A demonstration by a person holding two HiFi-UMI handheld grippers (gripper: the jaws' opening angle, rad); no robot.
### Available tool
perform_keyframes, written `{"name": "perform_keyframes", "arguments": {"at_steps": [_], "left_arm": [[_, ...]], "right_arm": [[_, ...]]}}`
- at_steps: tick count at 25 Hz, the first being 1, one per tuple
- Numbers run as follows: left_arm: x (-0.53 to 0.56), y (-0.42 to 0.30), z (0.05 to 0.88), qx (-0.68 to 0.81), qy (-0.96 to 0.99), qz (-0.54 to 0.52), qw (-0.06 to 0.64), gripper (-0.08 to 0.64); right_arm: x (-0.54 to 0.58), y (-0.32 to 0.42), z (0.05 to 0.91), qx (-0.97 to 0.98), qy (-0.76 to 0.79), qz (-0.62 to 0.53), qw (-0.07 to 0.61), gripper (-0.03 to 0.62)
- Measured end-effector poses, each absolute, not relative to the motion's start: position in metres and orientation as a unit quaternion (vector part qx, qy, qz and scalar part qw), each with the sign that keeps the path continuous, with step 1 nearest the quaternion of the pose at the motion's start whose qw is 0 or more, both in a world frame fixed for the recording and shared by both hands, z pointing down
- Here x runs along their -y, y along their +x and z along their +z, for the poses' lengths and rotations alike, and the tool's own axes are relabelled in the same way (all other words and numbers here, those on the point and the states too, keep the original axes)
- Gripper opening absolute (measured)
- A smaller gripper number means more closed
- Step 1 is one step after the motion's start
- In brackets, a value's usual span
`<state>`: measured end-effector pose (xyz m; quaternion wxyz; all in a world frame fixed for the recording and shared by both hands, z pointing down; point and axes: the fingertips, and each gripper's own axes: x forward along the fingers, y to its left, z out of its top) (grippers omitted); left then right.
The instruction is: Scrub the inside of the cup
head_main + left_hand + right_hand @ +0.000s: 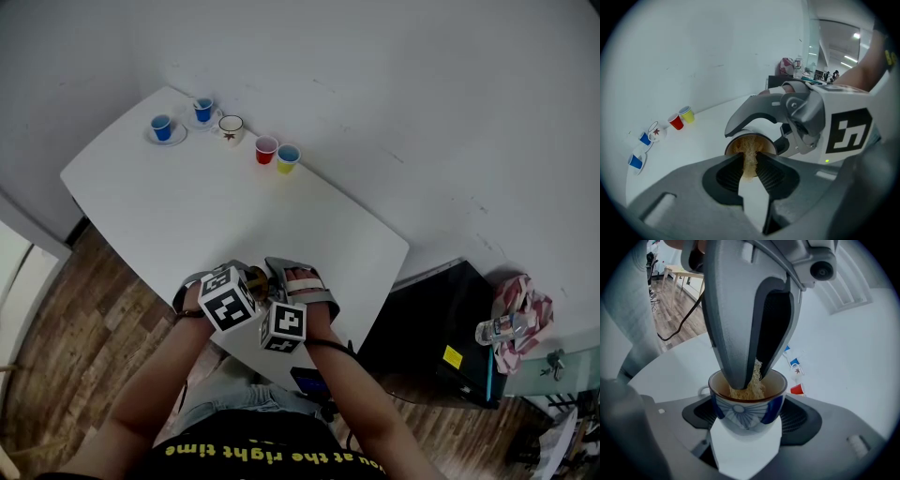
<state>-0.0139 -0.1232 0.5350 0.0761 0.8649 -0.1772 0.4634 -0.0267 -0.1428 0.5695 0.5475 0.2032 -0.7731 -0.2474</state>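
Step in hand, as judged: scrubbing stroke under way, pad already inside cup.

Locate blue-and-white ceramic cup with fan pattern (737, 408) upright at near edge of white worktop (234, 206), clenched across its outer wall by right tool (749, 417). Contact between cup base and worktop: not determinable.

Locate left tool (750, 165) clamped on tan fibrous scouring pad (749, 157), with pad tip pushed down through cup mouth and both jaw tips dipping inside rim.

For next move: hold cup firm with right tool. Sweep pad around inner wall, then down to base, by rolling left tool. Avoid levering jaw tips against rim, a likely way to twist cup out of grip.

Disregard small red cup (266, 150) and small yellow cup (288, 157) at far side of worktop, well apart.
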Motion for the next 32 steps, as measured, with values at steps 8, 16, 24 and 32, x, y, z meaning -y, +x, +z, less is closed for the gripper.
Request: {"name": "perform_keyframes", "arguments": {"at_steps": [8,16,24,32], "left_arm": [[0.121,-0.011,0.537,0.167,0.861,0.475,0.072,0.078],[0.113,-0.006,0.531,0.161,0.866,0.469,0.069,0.075],[0.125,-0.008,0.521,0.176,0.874,0.447,0.076,0.063],[0.13,-0.011,0.528,0.189,0.875,0.439,0.081,0.054]], "right_arm": [[0.145,-0.027,0.567,0.771,0.203,-0.251,0.549,0.395],[0.143,-0.023,0.574,0.773,0.201,-0.237,0.554,0.395],[0.142,-0.022,0.573,0.774,0.201,-0.239,0.551,0.394],[0.14,-0.021,0.574,0.78,0.201,-0.229,0.546,0.395]]}}
